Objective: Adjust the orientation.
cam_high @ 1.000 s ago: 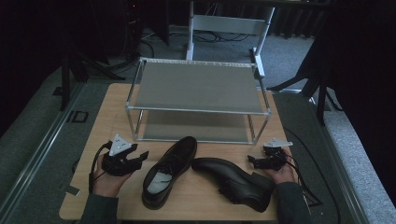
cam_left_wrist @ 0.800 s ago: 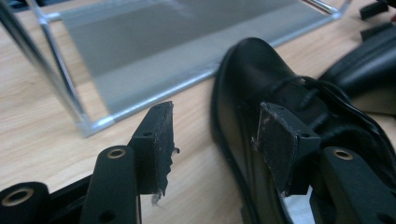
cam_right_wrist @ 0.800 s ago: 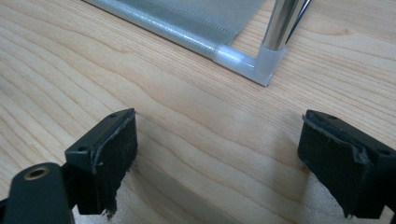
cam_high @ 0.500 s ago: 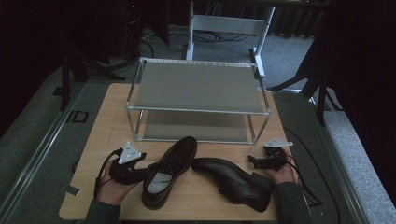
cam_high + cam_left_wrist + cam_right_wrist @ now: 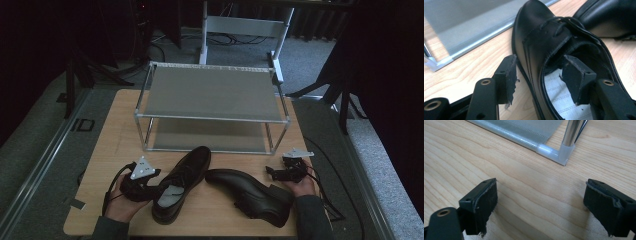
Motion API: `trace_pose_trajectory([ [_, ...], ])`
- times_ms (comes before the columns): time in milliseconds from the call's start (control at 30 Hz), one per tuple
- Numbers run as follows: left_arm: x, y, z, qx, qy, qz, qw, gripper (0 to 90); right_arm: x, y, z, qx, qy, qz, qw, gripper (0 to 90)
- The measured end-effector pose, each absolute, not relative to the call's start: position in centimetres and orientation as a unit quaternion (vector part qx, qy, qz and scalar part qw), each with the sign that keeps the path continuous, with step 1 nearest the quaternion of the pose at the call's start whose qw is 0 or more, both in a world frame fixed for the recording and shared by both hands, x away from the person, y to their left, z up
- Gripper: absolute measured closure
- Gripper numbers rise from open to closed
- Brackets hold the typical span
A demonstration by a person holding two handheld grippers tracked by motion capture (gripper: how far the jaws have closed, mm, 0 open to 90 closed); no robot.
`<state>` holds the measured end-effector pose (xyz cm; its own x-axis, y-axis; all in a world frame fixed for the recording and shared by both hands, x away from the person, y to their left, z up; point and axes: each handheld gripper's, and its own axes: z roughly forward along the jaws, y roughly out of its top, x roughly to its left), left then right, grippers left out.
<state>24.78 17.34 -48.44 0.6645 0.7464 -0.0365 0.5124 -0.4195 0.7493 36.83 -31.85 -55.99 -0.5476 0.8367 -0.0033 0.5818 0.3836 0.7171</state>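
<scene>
Both shoes lie at the counter's (image 5: 107,150) near edge; the rack (image 5: 210,95) holds nothing. Left claw (image 5: 541,75) is spread, straddling the left shoe's (image 5: 180,182) wall, not yet pinching. Right claw (image 5: 541,205) is spread over bare wood beside the right shoe (image 5: 247,192). Lifting and shelving remain.

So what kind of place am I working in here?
It looks like a lab or studio set up for recording, not a home. A small wooden table stands on grey carpet, dark stands and cables surround it, and a metal shoe rack with two black shoes is laid out as a staged task.
</scene>
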Motion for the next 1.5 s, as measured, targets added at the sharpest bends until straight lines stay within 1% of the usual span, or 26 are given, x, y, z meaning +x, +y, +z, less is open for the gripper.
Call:
trace_pose_trajectory([
  [133,24.8,17.0,-48.7,0.836,0.373,0.151,0.372,43.5,36.8,-31.9,-56.0,0.438,0.810,0.342,0.186,11.7],
  [300,25.4,16.8,-49.1,0.841,0.377,0.145,0.359,43.5,36.8,-31.9,-56.0,0.438,0.810,0.341,0.187,11.7],
  [533,26.5,16.4,-49.4,0.845,0.379,0.140,0.350,47.0,36.8,-31.9,-56.0,0.438,0.810,0.341,0.187,11.7],
  [633,26.7,16.3,-49.5,0.847,0.382,0.139,0.342,52.0,36.8,-31.9,-56.0,0.438,0.810,0.341,0.187,11.7],
  [667,26.9,16.2,-49.7,0.850,0.383,0.138,0.335,52.0,36.8,-31.9,-56.0,0.438,0.810,0.341,0.187,11.7],
  [700,26.9,16.2,-49.7,0.850,0.383,0.137,0.335,55.3,36.8,-31.9,-56.0,0.439,0.810,0.341,0.187,11.7],
  [800,26.8,16.2,-49.6,0.846,0.382,0.138,0.346,61.5,36.8,-31.9,-56.0,0.439,0.810,0.341,0.187,11.7],
  [833,26.8,16.2,-49.6,0.846,0.382,0.138,0.346,67.2,36.8,-31.9,-56.0,0.439,0.810,0.341,0.187,11.7],
  [867,26.7,16.1,-49.6,0.844,0.380,0.141,0.352,67.2,36.8,-31.9,-56.0,0.439,0.810,0.341,0.187,11.7],
  [900,26.5,16.0,-49.5,0.842,0.380,0.152,0.352,73.3,36.8,-31.9,-56.0,0.439,0.810,0.341,0.187,11.7],
  [933,26.2,15.8,-49.4,0.841,0.377,0.174,0.348,75.3,36.8,-31.9,-56.0,0.439,0.810,0.341,0.187,11.7],
  [967,26.2,15.8,-49.4,0.841,0.377,0.174,0.348,77.3,36.8,-31.9,-56.0,0.439,0.810,0.341,0.187,11.7],
  [1000,26.1,15.8,-49.3,0.838,0.378,0.192,0.343,79.5,36.8,-31.9,-56.0,0.439,0.810,0.341,0.187,11.8],
  [1033,26.1,15.9,-49.3,0.836,0.380,0.195,0.344,80.8,36.8,-31.9,-56.0,0.439,0.810,0.341,0.187,11.7],
  [1100,26.1,16.0,-49.4,0.833,0.383,0.195,0.347,82.0,36.8,-31.9,-56.0,0.440,0.810,0.341,0.187,11.7],
  [1300,25.9,17.0,-49.3,0.806,0.416,0.218,0.360,82.4,36.8,-31.9,-56.0,0.441,0.809,0.340,0.187,11.8],
  [1367,25.9,18.0,-49.2,0.789,0.440,0.229,0.362,82.5,36.8,-31.9,-56.0,0.441,0.809,0.340,0.187,11.8],
  [1500,25.9,18.9,-49.2,0.776,0.463,0.239,0.356,82.1,36.8,-31.9,-56.0,0.441,0.809,0.340,0.187,11.8],
])
